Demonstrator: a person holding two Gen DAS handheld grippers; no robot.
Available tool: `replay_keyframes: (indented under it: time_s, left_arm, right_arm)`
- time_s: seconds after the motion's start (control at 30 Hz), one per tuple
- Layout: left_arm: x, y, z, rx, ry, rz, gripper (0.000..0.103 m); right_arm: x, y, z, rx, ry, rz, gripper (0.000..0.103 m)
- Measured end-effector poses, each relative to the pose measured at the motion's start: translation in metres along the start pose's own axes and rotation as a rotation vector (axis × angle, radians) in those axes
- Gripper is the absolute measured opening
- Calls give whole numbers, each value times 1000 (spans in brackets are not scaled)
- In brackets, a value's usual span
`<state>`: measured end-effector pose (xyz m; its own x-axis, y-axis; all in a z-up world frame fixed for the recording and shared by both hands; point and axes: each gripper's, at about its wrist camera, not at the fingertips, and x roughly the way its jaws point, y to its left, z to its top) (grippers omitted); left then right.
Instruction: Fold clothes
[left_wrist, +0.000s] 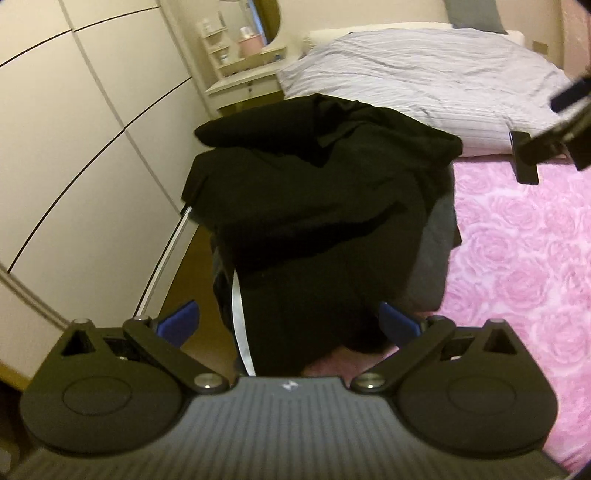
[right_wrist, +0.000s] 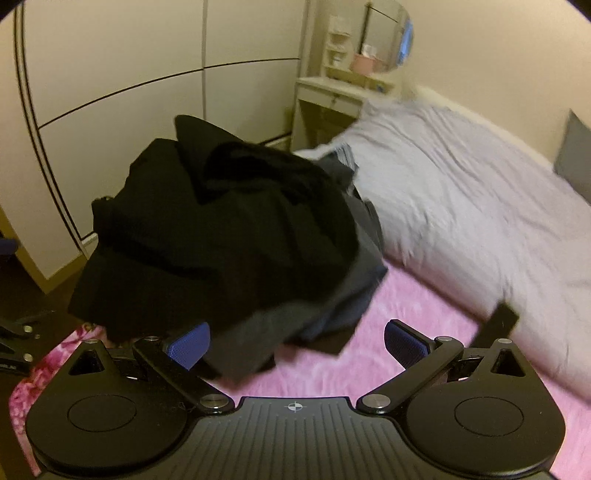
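A pile of dark clothes lies at the left edge of the bed on a pink rose-patterned blanket. Black garments lie on top, grey ones underneath, and a white stripe runs down one piece. My left gripper is open, its blue pads either side of the pile's near end. My right gripper is open and empty, just in front of the same pile, over the pink blanket. The right gripper also shows at the right edge of the left wrist view.
A crumpled light striped duvet covers the far part of the bed. A white wardrobe stands left of the bed, with a narrow strip of floor between. A small dressing table with a mirror stands at the far wall. A dark flat object lies by the duvet's edge.
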<state>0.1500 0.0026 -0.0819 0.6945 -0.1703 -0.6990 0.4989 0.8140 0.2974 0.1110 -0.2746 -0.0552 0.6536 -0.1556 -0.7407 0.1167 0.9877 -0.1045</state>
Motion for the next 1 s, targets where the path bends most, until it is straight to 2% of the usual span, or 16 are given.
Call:
replay_keyframes:
  time_s: [0.23, 0.37, 0.57, 0.63, 0.7, 0.8, 0.83, 0.87, 0.9, 0.93, 1.0]
  left_arm:
    - [60, 25, 12, -8, -29, -80, 102]
    - [86, 42, 14, -78, -44, -127, 100]
    - [113, 55, 15, -134, -45, -183, 84]
    - [121, 57, 14, -143, -36, -203, 73]
    - [126, 58, 13, -144, -31, -217, 62]
    - [130, 60, 12, -141, -37, -235, 57]
    - [130, 61, 11, -142, -41, -239, 54]
    - [130, 62, 11, -144, -44, -243, 51]
    - [129, 64, 10, -148, -49, -245, 46]
    - [128, 65, 10, -152, -52, -243, 40]
    - [125, 67, 9, -161, -57, -238, 32]
  right_arm:
    - [52, 39, 51, -219, -64, -15, 103]
    - [84, 62, 71, -369, -103, -8, 103]
    - [135, 87, 101, -538, -128, 3, 103]
    - [153, 95, 108, -579, -129, 3, 103]
    - [172, 100, 113, -620, -113, -9, 102]
    - [199, 105, 118, -646, -74, -31, 102]
    - [206, 105, 119, -642, -60, -36, 99]
    - [211, 103, 121, -631, -45, -38, 65]
    - [216, 100, 122, -613, -29, -45, 53]
    - [217, 97, 122, -597, -27, -50, 50]
    - [214, 94, 121, -579, -43, -58, 35]
